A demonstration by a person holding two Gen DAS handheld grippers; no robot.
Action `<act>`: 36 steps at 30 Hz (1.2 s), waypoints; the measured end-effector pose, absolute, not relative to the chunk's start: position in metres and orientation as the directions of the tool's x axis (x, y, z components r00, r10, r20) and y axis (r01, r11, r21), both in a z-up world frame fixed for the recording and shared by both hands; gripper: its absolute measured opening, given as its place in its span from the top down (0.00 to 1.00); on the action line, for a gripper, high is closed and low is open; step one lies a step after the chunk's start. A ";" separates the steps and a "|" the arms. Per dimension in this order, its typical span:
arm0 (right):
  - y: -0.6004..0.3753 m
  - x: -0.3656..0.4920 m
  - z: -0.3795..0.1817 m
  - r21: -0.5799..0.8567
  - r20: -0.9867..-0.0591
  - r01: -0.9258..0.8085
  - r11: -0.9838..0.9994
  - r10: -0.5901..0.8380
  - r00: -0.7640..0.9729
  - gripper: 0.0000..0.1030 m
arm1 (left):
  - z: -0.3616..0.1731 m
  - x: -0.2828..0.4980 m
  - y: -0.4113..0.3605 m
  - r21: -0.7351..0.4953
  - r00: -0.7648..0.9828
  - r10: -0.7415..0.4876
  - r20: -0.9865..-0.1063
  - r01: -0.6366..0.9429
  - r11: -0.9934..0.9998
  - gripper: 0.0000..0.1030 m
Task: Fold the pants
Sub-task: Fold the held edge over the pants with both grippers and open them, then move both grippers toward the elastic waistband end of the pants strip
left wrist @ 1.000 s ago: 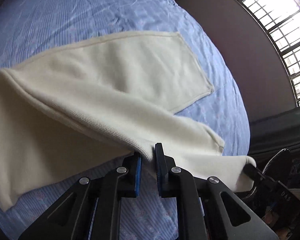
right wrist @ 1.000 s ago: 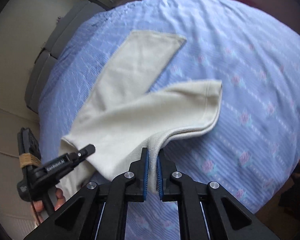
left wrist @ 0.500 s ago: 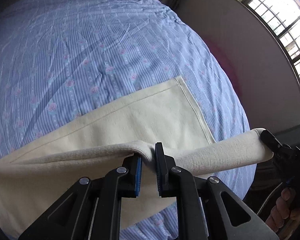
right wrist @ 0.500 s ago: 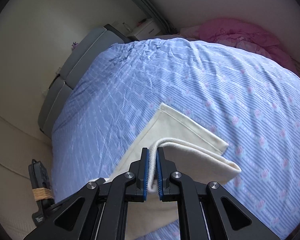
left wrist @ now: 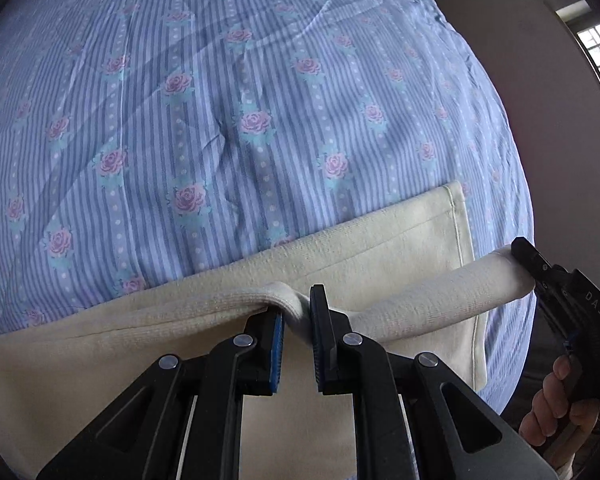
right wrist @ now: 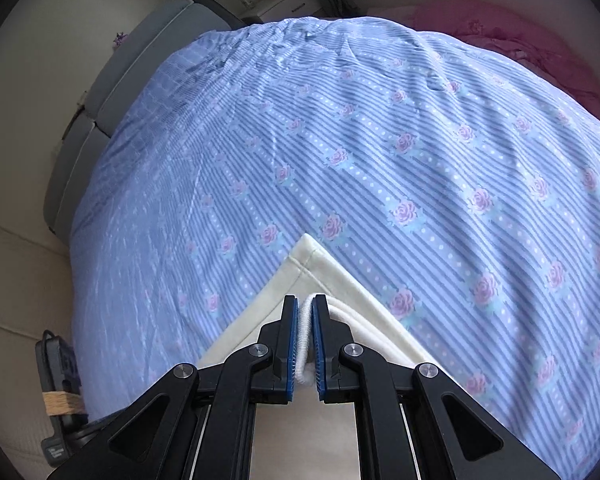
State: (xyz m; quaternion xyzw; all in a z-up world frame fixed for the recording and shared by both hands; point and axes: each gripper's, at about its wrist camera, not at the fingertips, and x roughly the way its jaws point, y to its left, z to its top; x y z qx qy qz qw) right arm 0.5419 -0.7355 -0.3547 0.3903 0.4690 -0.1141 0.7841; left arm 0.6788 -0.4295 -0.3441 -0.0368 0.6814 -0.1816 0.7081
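left tongs [left wrist: 296, 322]: nearly closed, pinching a bunched ridge of the ribbed band of the pants [left wrist: 380, 256], nearest the camera.
right tongs [right wrist: 306, 340]: closed tight on the same ribbed band; seen at the right of the left view, gripping the rolled end.
pants: cream knit, top layer held up over the flat lower layer on the bed [left wrist: 220, 100], near edge.
handling: looks soft, light, limp; sags between grips, likely stretches.
where to hold: the ribbed band is thicker, so probably the surest hold; keep the grips spread so the edge stays straight.
hem corner [right wrist: 306, 246]: lies flat, just beyond the right tongs.
far: striped rose sheet, pink bedding [right wrist: 520, 24] at the far right.
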 end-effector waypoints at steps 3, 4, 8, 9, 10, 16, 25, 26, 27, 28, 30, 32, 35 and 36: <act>-0.745 0.557 -0.360 0.456 -0.843 0.553 0.697 0.139 0.520 0.94 | -0.352 0.686 -0.431 -0.285 -0.012 -0.288 -0.957 0.191 0.939 0.87; -0.749 0.563 -0.359 0.430 -0.847 0.550 0.716 0.109 0.520 0.94 | -0.355 0.688 -0.431 -0.287 -0.023 -0.287 -0.958 0.171 0.943 0.87; -0.761 0.570 -0.353 0.349 -0.868 0.546 0.762 0.043 0.495 0.88 | -0.363 0.698 -0.433 -0.290 -0.066 -0.285 -0.956 0.106 0.951 0.87; -0.762 0.570 -0.352 0.334 -0.869 0.534 0.777 0.034 0.494 0.83 | -0.364 0.701 -0.435 -0.288 -0.072 -0.282 -0.957 0.096 0.953 0.86; -0.761 0.567 -0.349 0.322 -0.867 0.521 0.791 0.025 0.497 0.71 | -0.364 0.702 -0.435 -0.288 -0.076 -0.281 -0.957 0.090 0.954 0.86; -0.741 0.550 -0.343 0.273 -0.873 0.426 0.862 0.036 0.487 0.52 | -0.354 0.706 -0.434 -0.348 -0.083 -0.343 -0.935 0.041 0.937 0.73; -0.719 0.545 -0.336 0.313 -0.876 0.365 0.877 0.118 0.467 0.51 | -0.271 0.695 -0.452 -0.366 0.125 -0.395 -0.910 0.207 0.907 0.41; -0.717 0.544 -0.332 0.324 -0.872 0.356 0.876 0.131 0.472 0.51 | -0.261 0.687 -0.452 -0.352 0.145 -0.391 -0.909 0.233 0.906 0.39; -0.715 0.543 -0.328 0.333 -0.866 0.344 0.878 0.141 0.479 0.50 | -0.254 0.680 -0.449 -0.339 0.159 -0.384 -0.910 0.249 0.907 0.38; -0.712 0.540 -0.323 0.335 -0.862 0.329 0.883 0.146 0.485 0.46 | -0.246 0.669 -0.444 -0.322 0.179 -0.375 -0.910 0.263 0.909 0.38; -0.702 0.533 -0.309 0.331 -0.855 0.299 0.895 0.150 0.497 0.45 | -0.233 0.642 -0.428 -0.293 0.213 -0.355 -0.910 0.273 0.916 0.37; -0.689 0.523 -0.295 0.329 -0.850 0.273 0.904 0.157 0.503 0.45 | -0.221 0.613 -0.409 -0.260 0.245 -0.329 -0.912 0.276 0.925 0.34; -0.660 0.500 -0.273 0.341 -0.837 0.221 0.914 0.188 0.515 0.40 | -0.207 0.564 -0.374 -0.185 0.302 -0.273 -0.914 0.289 0.939 0.33; -0.647 0.493 -0.267 0.339 -0.834 0.202 0.919 0.195 0.516 0.39 | -0.203 0.546 -0.363 -0.152 0.324 -0.249 -0.913 0.295 0.943 0.33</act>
